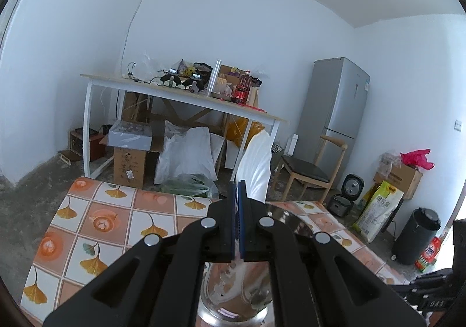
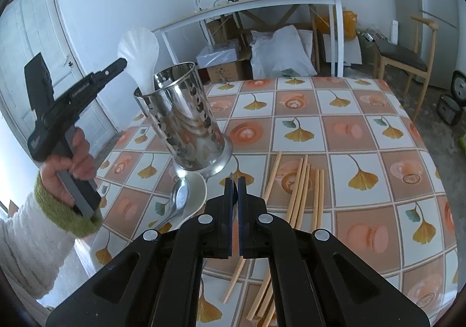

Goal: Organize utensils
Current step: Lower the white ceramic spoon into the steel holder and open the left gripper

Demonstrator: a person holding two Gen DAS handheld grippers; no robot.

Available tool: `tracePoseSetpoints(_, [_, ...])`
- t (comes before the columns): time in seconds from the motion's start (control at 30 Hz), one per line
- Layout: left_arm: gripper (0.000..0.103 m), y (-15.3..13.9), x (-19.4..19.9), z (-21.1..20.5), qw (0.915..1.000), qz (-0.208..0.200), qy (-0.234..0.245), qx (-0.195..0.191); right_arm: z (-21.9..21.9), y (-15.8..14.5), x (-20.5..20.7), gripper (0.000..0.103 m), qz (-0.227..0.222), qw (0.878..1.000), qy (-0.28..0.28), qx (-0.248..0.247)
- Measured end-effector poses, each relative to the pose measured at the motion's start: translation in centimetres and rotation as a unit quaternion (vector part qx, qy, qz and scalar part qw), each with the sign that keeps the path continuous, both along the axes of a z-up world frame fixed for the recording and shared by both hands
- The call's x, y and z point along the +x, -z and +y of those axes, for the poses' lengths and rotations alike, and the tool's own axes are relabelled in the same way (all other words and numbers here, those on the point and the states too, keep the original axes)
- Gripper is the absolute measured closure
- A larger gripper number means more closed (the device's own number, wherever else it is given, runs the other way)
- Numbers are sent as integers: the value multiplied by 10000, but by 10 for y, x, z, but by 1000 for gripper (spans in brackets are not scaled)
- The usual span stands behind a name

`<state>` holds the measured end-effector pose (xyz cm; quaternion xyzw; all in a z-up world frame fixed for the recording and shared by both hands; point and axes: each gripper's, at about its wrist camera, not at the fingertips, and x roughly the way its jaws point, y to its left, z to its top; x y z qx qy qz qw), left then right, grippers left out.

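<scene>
My left gripper [image 1: 237,182] is shut on the neck of a white shell-shaped scoop [image 1: 256,163], which stands upright. In the right wrist view the scoop [image 2: 139,47] has its handle down inside the perforated steel utensil holder [image 2: 183,117], with the left gripper [image 2: 123,61] gripping it from the left just above the rim. The holder [image 1: 233,298] shows right below the left fingers. My right gripper [image 2: 234,178] is shut with nothing in it, hovering over the table in front of the holder. Several wooden chopsticks [image 2: 300,190] lie loose to its right. A metal spoon [image 2: 180,195] rests on a white ceramic spoon [image 2: 198,190] at the holder's base.
The table carries a tiled ginkgo-leaf cloth [image 2: 349,128]. A person's hand with a green cuff [image 2: 67,163] holds the left gripper. Beyond the table stand a cluttered white desk [image 1: 180,93], a wooden chair [image 1: 305,169] and a grey fridge [image 1: 335,105].
</scene>
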<state>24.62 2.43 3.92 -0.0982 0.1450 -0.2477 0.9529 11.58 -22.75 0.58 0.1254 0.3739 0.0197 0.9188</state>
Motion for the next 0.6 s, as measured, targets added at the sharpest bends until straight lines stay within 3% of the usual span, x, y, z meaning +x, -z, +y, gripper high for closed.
tracePoseSetpoints(0.27, [102, 2, 13, -15, 9993, -222, -283, -56, 3, -1, 0, 102, 30, 10000, -20, -39])
tracePoseSetpoints(0.6, [102, 17, 20, -34, 9971, -144, -429, 604, 2, -3, 0, 102, 17, 10000, -23, -45])
